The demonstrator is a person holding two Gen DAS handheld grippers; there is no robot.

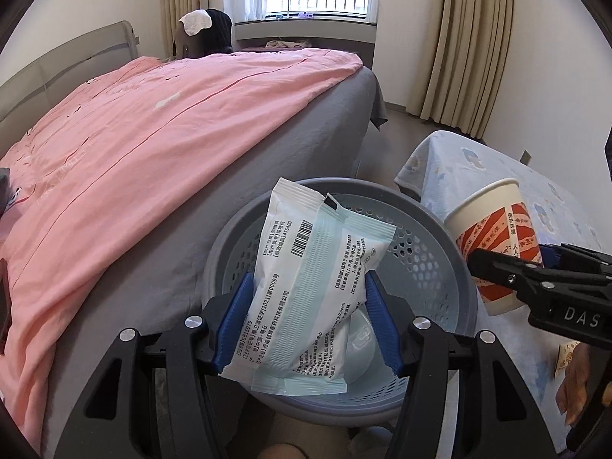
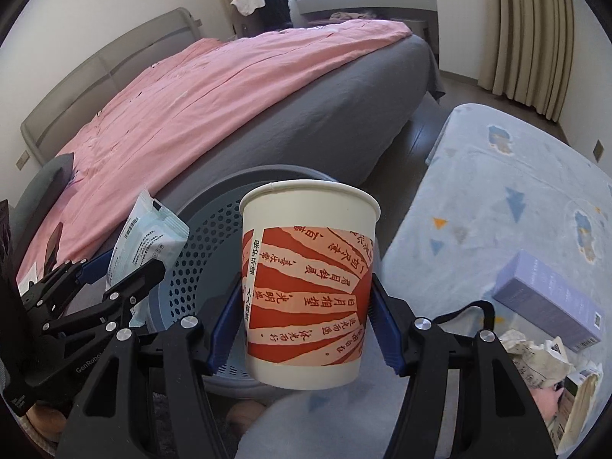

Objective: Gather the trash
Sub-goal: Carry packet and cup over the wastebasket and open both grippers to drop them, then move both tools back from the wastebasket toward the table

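**Two loads over one bin: risks of a missed drop**

Left wrist view: left gripper (image 1: pixel 310 321) pinching a pack (image 1: pixel 310 290) of wipes between its blue fingers (image 1: pixel 235 317), held upright just above the bin (image 1: pixel 432 264). Pack's lower end dips inside the rim; its top leans toward the bed (image 1: pixel 153 145). Soft, slippery film, so likely to slide or twist in the pinch. If let go while tilted, could catch on the near rim and tip out onto the floor rather than drop in. At right, right gripper (image 1: pixel 508 264) holding a cup (image 1: pixel 497 252) close beside the bin, above the blue-covered bench (image 1: pixel 478 168). Crowded: a swing of either tool could knock the other's load.

Right wrist view: right gripper (image 2: pixel 308 329) pinching the cup (image 2: pixel 310 279) by its sides, upright, mouth up, fingers (image 2: pixel 225 329) pressed against the printed wall. Thin paper wall; too hard a squeeze could crush it, too light and it slips down. Contents not visible; if any liquid is left, tipping over the bin may spill onto bench (image 2: pixel 497 191) or bedding. Cup hangs over the bin's (image 2: pixel 206 252) right edge, not its middle, so an early drop might bounce off the rim. Left gripper (image 2: pixel 114 279) with the pack (image 2: pixel 149 241) sits near the left rim. More trash, crumpled paper (image 2: pixel 535 355) and a box (image 2: pixel 550 302), lies on the bench, not yet collected.
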